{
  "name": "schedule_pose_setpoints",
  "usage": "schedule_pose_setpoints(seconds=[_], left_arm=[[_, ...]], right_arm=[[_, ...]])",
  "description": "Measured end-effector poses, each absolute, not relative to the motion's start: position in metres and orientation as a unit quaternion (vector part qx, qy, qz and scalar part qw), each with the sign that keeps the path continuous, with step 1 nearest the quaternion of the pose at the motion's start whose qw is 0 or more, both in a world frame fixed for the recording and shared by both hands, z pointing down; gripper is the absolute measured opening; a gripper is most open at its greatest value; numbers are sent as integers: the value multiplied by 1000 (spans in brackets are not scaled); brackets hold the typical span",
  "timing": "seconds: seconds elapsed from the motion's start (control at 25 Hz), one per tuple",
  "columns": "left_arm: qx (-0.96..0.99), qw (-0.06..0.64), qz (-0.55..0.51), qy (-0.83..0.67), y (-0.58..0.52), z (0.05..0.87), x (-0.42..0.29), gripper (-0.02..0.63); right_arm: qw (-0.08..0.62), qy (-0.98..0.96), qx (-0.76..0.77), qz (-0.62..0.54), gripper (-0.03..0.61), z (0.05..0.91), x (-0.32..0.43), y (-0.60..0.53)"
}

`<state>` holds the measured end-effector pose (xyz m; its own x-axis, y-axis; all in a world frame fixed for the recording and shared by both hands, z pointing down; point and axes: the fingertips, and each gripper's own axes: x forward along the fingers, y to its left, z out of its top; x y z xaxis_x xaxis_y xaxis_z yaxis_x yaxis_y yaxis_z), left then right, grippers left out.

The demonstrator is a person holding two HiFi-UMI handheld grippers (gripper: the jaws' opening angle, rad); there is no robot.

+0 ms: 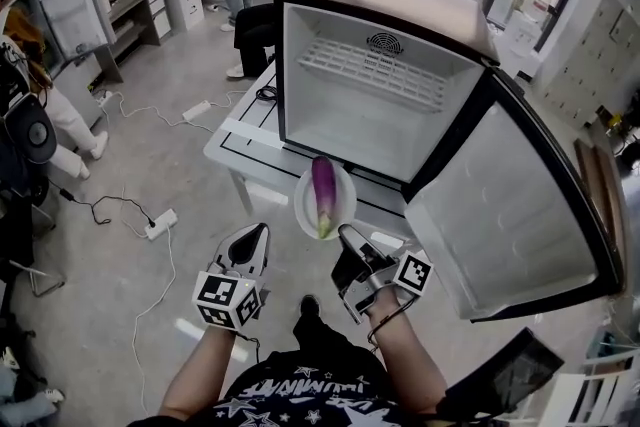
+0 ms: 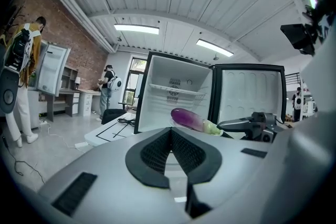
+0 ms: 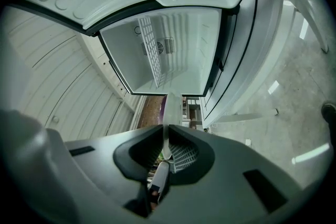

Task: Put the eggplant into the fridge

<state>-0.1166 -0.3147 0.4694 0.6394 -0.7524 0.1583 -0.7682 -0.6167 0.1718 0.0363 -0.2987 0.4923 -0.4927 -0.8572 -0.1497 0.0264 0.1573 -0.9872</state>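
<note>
Right gripper (image 1: 345,233): jaws clamped on the near rim of a white plate (image 1: 346,197). Its own view shows the rim edge-on between the pads. The eggplant (image 1: 323,195) lies on this plate and is carried by it, not gripped directly.

Left gripper (image 1: 260,233): jaws together with nothing between them, held beside the right gripper and apart from the plate.

Position of the eggplant: straight ahead of the right gripper, between it and the open mini fridge (image 1: 380,85). It is just short of the lower lip of the opening and not yet inside.

Long axis: runs from the person toward the opening, purple end toward the fridge, green stalk end toward the gripper. The left gripper view shows the purple end against the lower part of the opening.

Fridge door (image 1: 520,205): swung wide to the right. The compartment below the wire shelf (image 1: 375,65) appears bare.

Assessment: the right gripper is the working one. The coming move is judged a forward push along the eggplant's own axis, plate kept level so the eggplant does not roll off
</note>
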Motion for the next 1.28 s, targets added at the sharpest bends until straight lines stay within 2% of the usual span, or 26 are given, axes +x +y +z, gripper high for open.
schedule_pose_setpoints(seconds=[1.28], left_arm=[[899,96,36,-425,-468,464,-63,9]], right_arm=[[381,659,-307,-570,26,496,74,-441]])
